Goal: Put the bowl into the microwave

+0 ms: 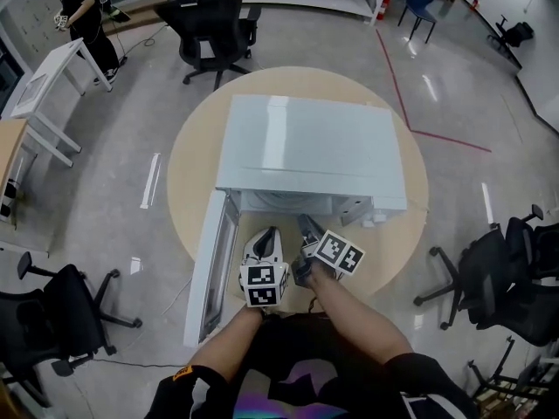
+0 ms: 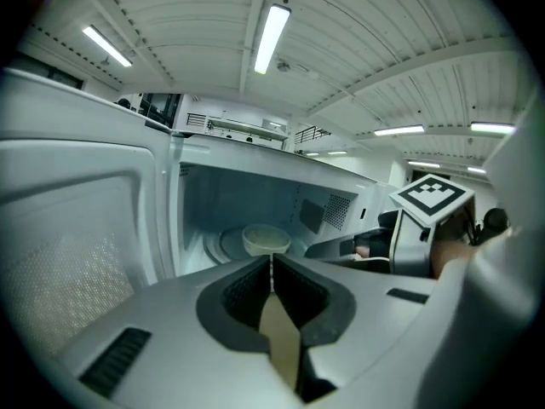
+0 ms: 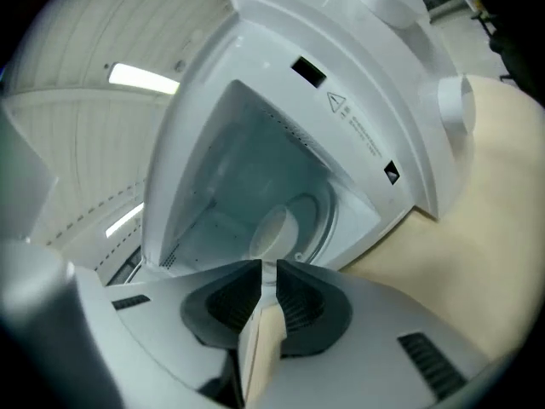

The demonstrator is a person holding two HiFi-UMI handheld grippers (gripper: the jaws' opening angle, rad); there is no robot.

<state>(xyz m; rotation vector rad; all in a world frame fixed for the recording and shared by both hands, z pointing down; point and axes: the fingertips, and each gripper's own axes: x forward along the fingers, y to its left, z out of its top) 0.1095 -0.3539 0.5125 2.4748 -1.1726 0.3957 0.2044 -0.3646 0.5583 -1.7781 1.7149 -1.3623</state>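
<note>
The white microwave [image 1: 310, 151] stands on the round table with its door [image 1: 210, 264] swung open to the left. A pale bowl [image 2: 266, 239] sits on the turntable inside the cavity, also visible in the right gripper view as the bowl [image 3: 274, 231]. Both grippers hover just outside the opening, side by side. My left gripper [image 2: 272, 262] is shut with nothing between its jaws, a short way in front of the bowl. My right gripper [image 3: 267, 267] is likewise shut and empty, pointing into the cavity. In the head view the left gripper [image 1: 269, 236] and right gripper [image 1: 307, 225] hide the opening.
The round beige table [image 1: 192, 155] carries only the microwave. The open door stands to the left of my left gripper. Office chairs [image 1: 210, 24] ring the table, one at the far side, others [image 1: 507, 278] at the right and left. A person [image 1: 83, 11] stands far left.
</note>
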